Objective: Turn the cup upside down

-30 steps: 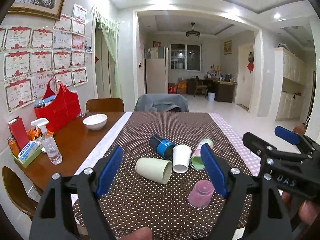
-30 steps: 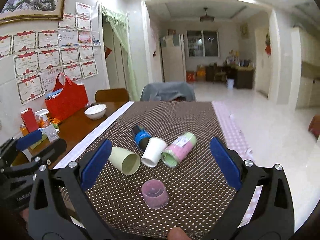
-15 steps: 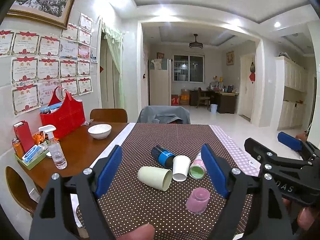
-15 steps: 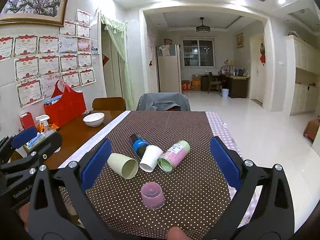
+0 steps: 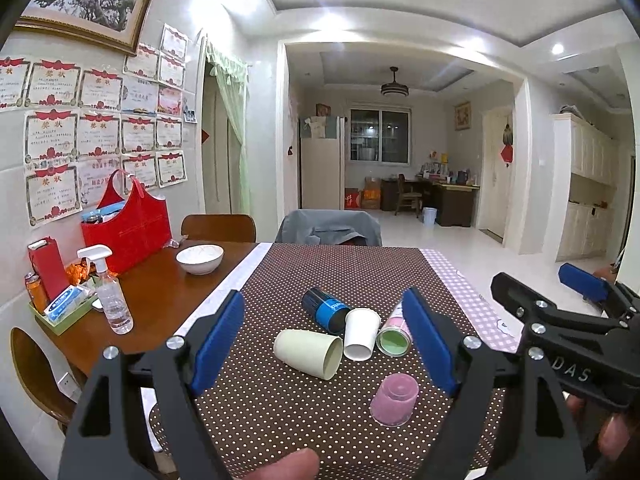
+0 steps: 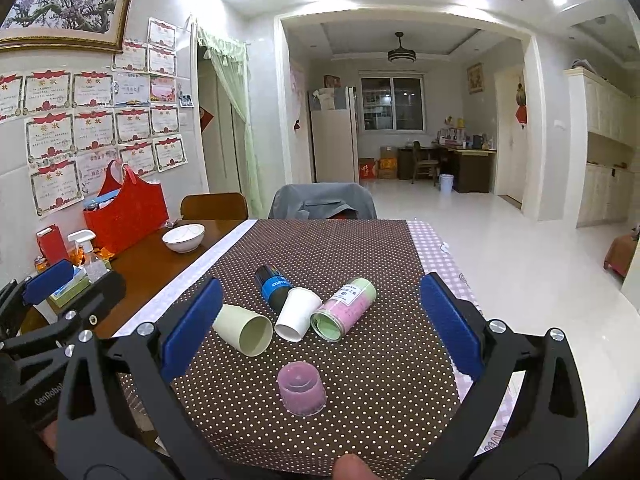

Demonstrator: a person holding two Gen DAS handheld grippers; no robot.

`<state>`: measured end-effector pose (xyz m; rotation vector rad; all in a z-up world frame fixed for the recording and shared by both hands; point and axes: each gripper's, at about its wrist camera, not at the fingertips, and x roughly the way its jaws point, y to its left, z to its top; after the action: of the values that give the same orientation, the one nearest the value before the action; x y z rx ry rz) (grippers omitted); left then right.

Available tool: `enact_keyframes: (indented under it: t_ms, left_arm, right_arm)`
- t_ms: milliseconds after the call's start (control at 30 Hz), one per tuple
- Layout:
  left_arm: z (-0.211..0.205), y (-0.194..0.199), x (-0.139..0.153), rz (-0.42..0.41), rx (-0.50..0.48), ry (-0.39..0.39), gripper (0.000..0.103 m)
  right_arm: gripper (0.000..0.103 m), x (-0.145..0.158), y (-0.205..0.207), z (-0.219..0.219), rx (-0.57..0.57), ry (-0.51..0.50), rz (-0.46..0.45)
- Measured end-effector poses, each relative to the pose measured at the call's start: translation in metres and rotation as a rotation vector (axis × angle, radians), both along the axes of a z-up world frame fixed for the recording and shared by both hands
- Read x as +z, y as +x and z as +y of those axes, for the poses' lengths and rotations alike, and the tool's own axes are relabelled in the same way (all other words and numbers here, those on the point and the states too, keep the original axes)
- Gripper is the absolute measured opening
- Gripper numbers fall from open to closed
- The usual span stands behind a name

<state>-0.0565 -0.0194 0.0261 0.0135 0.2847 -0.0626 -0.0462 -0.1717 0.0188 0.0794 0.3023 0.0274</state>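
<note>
Lying on the dotted brown tablecloth (image 5: 280, 408) in the left wrist view, four tumbled cylinders are counted: a cream cup (image 5: 308, 353), a white paper cup (image 5: 361, 339), a blue-banded black can (image 5: 325, 311) and a green-rimmed pink canister (image 5: 394, 334); one translucent pink cup (image 5: 395, 399) is seen rim-down nearest. The left gripper (image 5: 326, 346) is held wide, empty. From the right wrist, the same five are seen, the pink cup (image 6: 302, 388) apart in front, and the right gripper (image 6: 320, 326) is spread wide, empty.

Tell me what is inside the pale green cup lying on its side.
The pale green cup shows its open mouth to the right wrist camera: only a bare inner wall, nothing inside. The deepest part near its base is shadowed and hidden.
</note>
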Motion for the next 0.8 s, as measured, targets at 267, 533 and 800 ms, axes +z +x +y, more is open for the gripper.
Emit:
enact_keyframes:
  t_ms: [267,533,800]
  left_arm:
    - [0.001,0.0011,-0.0003,0.002,0.006,-0.002,0.08]
    - [0.0029,0.0033,0.0001,0.006,0.01,-0.012,0.08]
    - [0.0035,0.0019,0.0004,0.001,0.01,-0.01,0.08]
  right_arm:
    - [0.097,-0.0029,0.0004,0.0002,0.0,-0.001,0.012]
    - [0.097,-0.0033,0.0032,0.0015,0.007,0.001,0.023]
    - [0.097,-0.0026,0.0031,0.002,0.007,0.001,0.023]
